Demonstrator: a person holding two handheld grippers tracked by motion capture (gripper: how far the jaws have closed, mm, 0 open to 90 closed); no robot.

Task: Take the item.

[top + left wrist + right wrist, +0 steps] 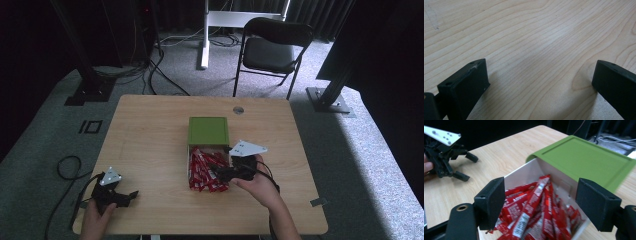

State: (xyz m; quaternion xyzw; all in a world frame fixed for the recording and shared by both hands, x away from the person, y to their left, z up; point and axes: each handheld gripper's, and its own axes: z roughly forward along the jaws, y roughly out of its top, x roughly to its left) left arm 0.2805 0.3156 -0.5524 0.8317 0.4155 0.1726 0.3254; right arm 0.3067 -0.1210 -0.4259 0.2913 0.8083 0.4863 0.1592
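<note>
- A pale wood-grain tabletop (150, 130) stands on grey carpet, with a black folding chair (272, 47) beyond its far edge at about 1 o'clock.
- Near the middle of the tabletop sits a white open box (524, 173) with a flat green lid (208, 131); in the high view the lid lies at the 12 o'clock end, over the far part of the box.
- A heap of red stick-shaped sachets with white print (202, 170) lies in the uncovered 6 o'clock part of the box, the sticks loosely fanned and overlapping.
- The right claw (218, 172) is held in the person's right hand (260, 185) at the 3 o'clock side of the sachets, its tips over the heap. In the right gripper view (540, 205) its two black jaws stand wide apart, released, with the sachets between and beneath them; whether they touch any sachet cannot be told.
- The left claw (131, 196) rests low near the 7 o'clock corner of the tabletop, held by the left hand (95, 220), well apart from the box. In the left gripper view (540, 82) its jaws are spread wide over bare wood, grasping nothing.
- A grey three-cornered plate (247, 148) tops the right claw.
</note>
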